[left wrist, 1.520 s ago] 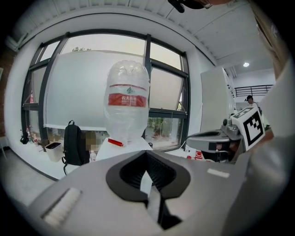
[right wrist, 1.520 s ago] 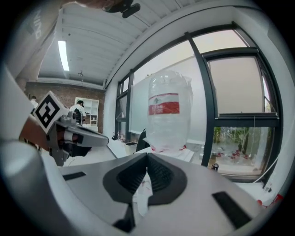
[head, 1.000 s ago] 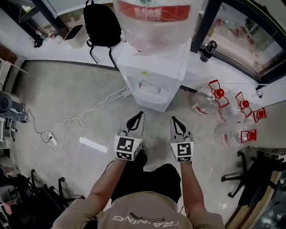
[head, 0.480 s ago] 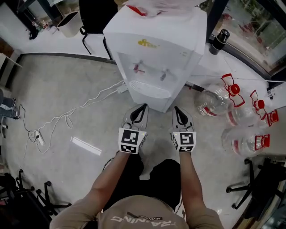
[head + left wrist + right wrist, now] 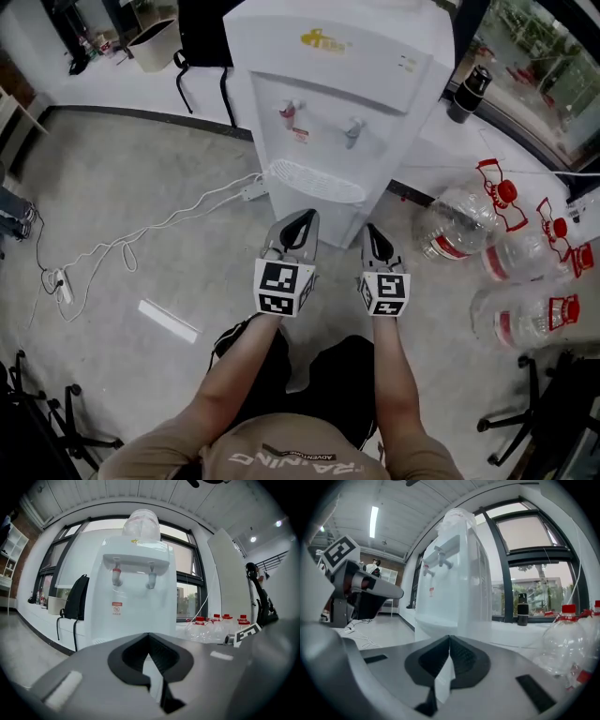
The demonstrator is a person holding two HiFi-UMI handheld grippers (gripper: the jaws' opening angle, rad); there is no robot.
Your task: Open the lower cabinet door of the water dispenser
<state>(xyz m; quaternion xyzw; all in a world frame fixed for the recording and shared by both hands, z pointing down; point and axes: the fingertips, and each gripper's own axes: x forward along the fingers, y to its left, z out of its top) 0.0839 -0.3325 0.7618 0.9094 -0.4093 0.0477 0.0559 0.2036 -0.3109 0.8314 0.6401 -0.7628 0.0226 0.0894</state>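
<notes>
The white water dispenser point(image 5: 337, 84) stands at the top middle of the head view, with a red tap point(image 5: 292, 111), a grey tap point(image 5: 354, 127) and a drip tray point(image 5: 314, 180). Only a strip of its lower cabinet front point(image 5: 326, 219) shows under the tray. My left gripper point(image 5: 306, 218) and right gripper point(image 5: 374, 232) are held side by side just in front of that lower front, both shut and empty, touching nothing. The left gripper view faces the dispenser point(image 5: 133, 583) over my left gripper point(image 5: 149, 635). In the right gripper view, the dispenser point(image 5: 452, 573) stands ahead-left of my right gripper point(image 5: 450, 638).
Several empty water bottles with red handles point(image 5: 450, 220) lie on the floor to the right. A white power cable point(image 5: 141, 239) runs across the floor on the left. A black flask point(image 5: 469, 92) stands on the ledge behind. A chair base point(image 5: 525, 422) sits at bottom right.
Both grippers have sunk toward the floor and edged closer to the dispenser. The head view has dropped too, so the dispenser's front and taps now show and its top bottle is out of frame.
</notes>
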